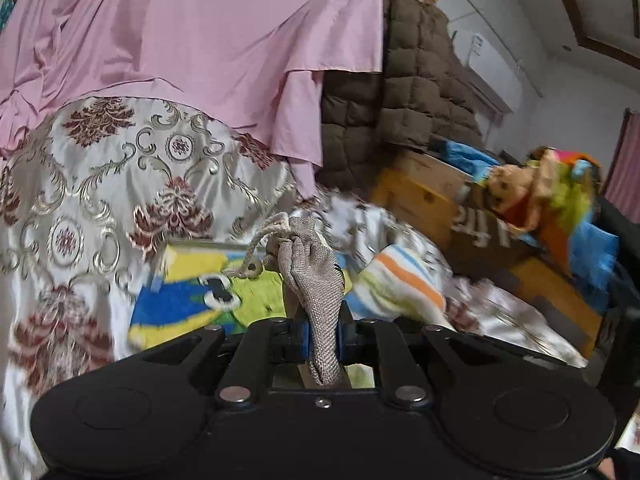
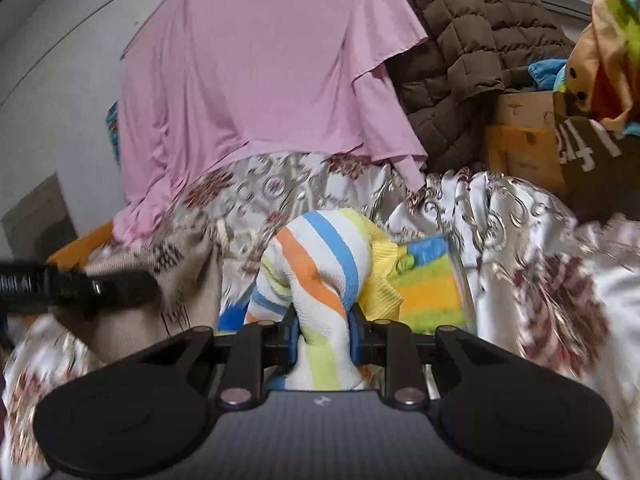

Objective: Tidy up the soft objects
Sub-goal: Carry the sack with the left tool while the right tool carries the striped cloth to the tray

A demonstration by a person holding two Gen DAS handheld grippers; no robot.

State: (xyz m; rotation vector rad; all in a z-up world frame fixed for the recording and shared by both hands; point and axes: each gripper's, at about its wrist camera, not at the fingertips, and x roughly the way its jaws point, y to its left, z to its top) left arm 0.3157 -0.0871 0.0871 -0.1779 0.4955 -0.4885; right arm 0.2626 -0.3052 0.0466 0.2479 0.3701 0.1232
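Two wrist fisheyes, both close over the bed, angled slightly downward.
Each looks forward along its gripper's fingers toward the pink sheet (image 1: 192,32) and brown quilted blanket (image 1: 420,80); both views share these, the patterned satin cover (image 2: 520,232) and the wooden box (image 2: 520,144).

Grey-beige knitted fabric piece with a twisted cord (image 1: 312,268), bunched, upright, lifted above the bright blue-yellow-green cartoon-print towel (image 1: 192,300). White textured cloth with orange, blue and yellow stripes (image 2: 320,280), bunched and arched, also raised over that towel, toward its right end in the left wrist view. Towel lies flat; its edges are motion-blurred.
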